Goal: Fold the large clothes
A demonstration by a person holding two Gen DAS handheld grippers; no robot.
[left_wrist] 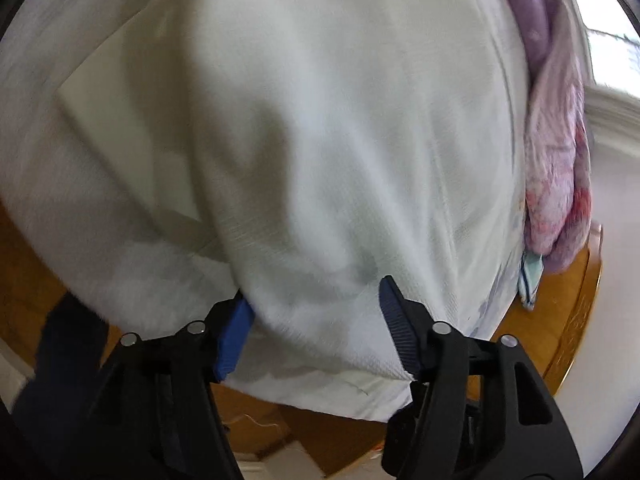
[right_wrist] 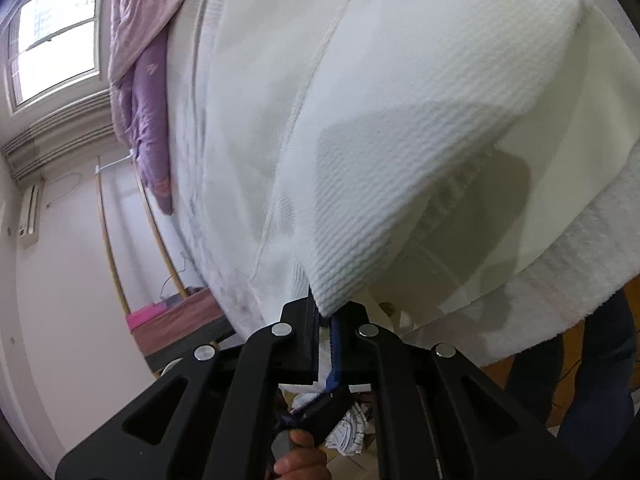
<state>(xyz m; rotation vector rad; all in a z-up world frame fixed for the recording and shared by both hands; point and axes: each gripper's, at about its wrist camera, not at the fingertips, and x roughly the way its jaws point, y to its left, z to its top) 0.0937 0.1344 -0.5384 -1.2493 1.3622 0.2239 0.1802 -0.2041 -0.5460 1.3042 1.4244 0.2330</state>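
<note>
A white-covered bed [right_wrist: 224, 128] beside a window [right_wrist: 52, 36] carries the white textured garment [right_wrist: 400, 140], only partly folded. The right gripper [right_wrist: 325, 320] pinches its lifted corner; the left gripper [left_wrist: 316, 312] stands spread around an edge fold, not pressing.

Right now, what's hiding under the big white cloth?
Under the white cloth a flat cream board pokes out, lying on a fuzzy white pad over the wooden table. How far the board runs beneath is covered. The right gripper pinches the cloth's corner.
</note>
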